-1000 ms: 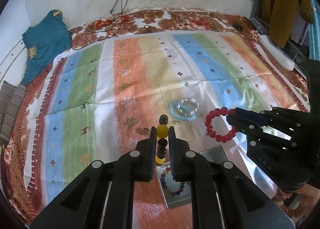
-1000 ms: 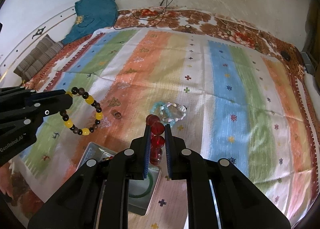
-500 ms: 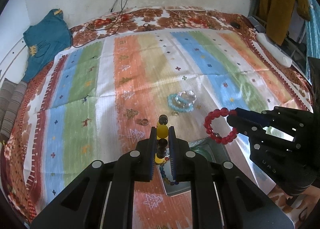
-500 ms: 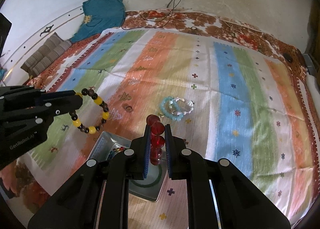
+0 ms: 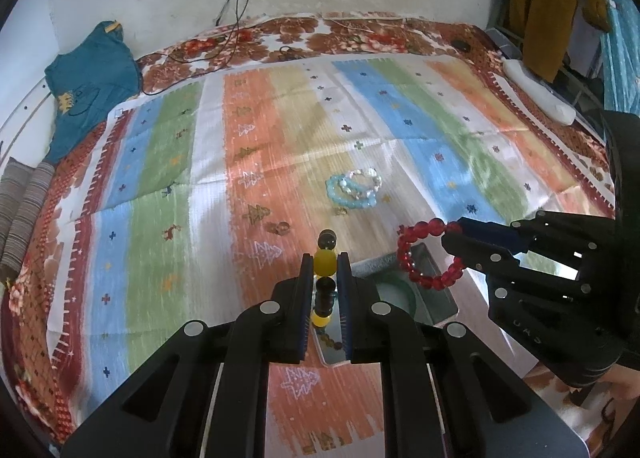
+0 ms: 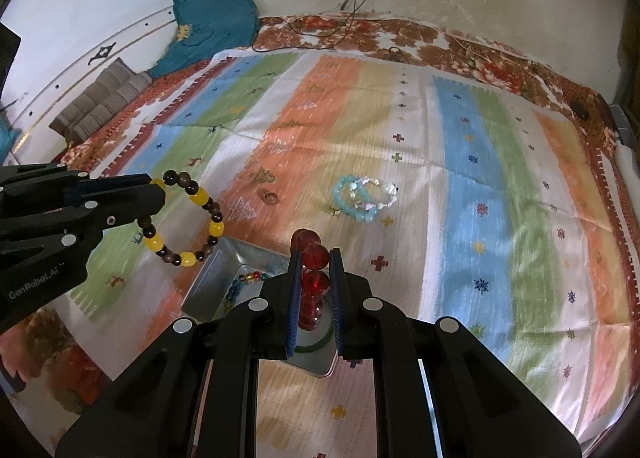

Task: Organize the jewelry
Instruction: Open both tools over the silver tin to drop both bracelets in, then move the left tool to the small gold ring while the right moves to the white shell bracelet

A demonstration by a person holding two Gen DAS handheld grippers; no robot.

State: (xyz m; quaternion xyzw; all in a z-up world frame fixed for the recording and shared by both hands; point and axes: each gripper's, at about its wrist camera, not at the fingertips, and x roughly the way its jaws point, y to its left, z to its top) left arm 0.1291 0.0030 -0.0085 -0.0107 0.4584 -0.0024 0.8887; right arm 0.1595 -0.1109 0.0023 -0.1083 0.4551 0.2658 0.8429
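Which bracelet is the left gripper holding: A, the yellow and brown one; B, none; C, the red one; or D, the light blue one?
A: the left gripper is shut on the yellow and brown bracelet, while the right gripper holds the red one.

Left gripper (image 5: 325, 272) and right gripper (image 6: 315, 276) are hovering side by side, fingers pointing forward, each clamping a bead bracelet.

Both wrist views look down, sharing the metal tray (image 5: 438, 290).
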